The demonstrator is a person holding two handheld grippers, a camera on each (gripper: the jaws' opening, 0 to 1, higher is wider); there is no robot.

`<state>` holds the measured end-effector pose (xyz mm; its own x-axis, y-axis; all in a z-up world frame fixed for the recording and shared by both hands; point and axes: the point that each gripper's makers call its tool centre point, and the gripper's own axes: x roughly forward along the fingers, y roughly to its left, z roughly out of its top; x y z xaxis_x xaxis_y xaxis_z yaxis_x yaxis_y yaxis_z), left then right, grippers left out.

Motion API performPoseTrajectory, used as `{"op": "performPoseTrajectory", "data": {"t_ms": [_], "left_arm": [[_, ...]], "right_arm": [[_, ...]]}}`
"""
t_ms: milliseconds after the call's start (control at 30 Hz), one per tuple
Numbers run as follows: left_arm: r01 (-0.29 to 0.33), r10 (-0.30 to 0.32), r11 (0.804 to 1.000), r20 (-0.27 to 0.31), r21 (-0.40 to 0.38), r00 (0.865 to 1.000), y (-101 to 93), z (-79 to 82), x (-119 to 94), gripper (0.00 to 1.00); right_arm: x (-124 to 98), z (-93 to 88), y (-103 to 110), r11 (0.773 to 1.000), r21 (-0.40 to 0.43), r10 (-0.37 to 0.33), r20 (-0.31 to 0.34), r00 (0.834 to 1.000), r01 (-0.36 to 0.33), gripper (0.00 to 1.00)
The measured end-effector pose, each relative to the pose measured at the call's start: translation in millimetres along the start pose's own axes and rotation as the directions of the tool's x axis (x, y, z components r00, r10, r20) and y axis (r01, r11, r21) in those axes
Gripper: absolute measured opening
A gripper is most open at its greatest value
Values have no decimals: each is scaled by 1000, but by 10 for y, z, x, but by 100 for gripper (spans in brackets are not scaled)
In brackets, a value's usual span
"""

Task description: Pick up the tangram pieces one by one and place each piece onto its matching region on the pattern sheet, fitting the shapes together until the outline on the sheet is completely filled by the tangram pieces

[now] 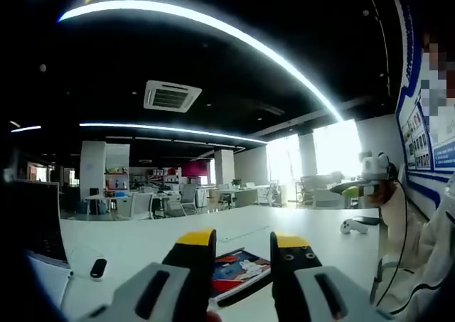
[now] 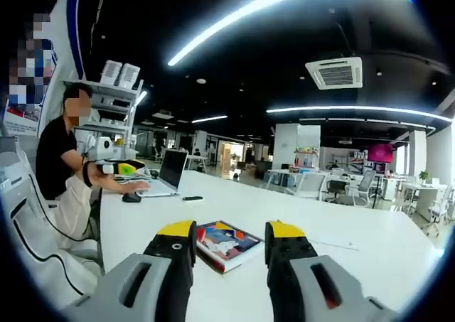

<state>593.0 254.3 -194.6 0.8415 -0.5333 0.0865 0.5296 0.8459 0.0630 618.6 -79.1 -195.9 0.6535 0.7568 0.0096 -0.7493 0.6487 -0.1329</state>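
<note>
While both grippers hang above the white table (image 2: 298, 215), neither touches anything.
Left gripper (image 1: 242, 254): jaws apart, nothing between them; yellow tips, black pads.
Right gripper (image 2: 231, 247): jaws spread, empty; same yellow tips.
Task item: one flat box with a colourful printed cover (image 2: 226, 244), lying on the table ahead of the jaws; in the left gripper view the same box (image 1: 238, 271) sits between the two jaws, further back on the table. Loose pieces and sheet: cannot tell.
Left gripper view extras: one small white device with a dark oval (image 1: 98, 268) at lower left, one white controller (image 1: 353, 227) on the table at right, a person's light sleeve (image 1: 426, 258) at the right edge.
Right gripper view extras: one seated person in a black shirt (image 2: 60, 162) at the left end of the table, one open laptop (image 2: 169, 174) beside them, one dark mouse (image 2: 131, 197), one phone (image 2: 192, 198) lying flat, a white shelf unit (image 2: 114, 102) behind.
Count: two grippers, one box, one laptop.
Background, both views: office desks and chairs, ceiling light strips, one ceiling air vent (image 2: 335, 72).
</note>
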Motion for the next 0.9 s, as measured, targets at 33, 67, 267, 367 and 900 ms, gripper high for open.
{"op": "performPoseTrajectory", "data": {"t_ms": [33, 67, 267, 367, 900], "left_arm": [[6, -6, 1000, 0, 6, 1000, -35, 12, -7, 34], [17, -16, 1000, -3, 10, 1000, -91, 20, -9, 36], [44, -41, 997, -45, 56, 998, -282, -16, -54, 37], [69, -66, 995, -50, 77, 997, -378, -3, -133, 37], [20, -17, 997, -37, 78, 999, -116, 32, -272, 35]], "right_arm": [[3, 29, 35, 1000, 6, 16, 15, 1000, -16, 44], [10, 43, 89, 999, 15, 42, 25, 999, -42, 48], [27, -43, 203, 998, -28, 59, -44, 997, -61, 57], [10, 5, 208, 997, -70, 40, -42, 998, -43, 59], [70, 66, 194, 991, -131, 18, -52, 998, -24, 57]]}}
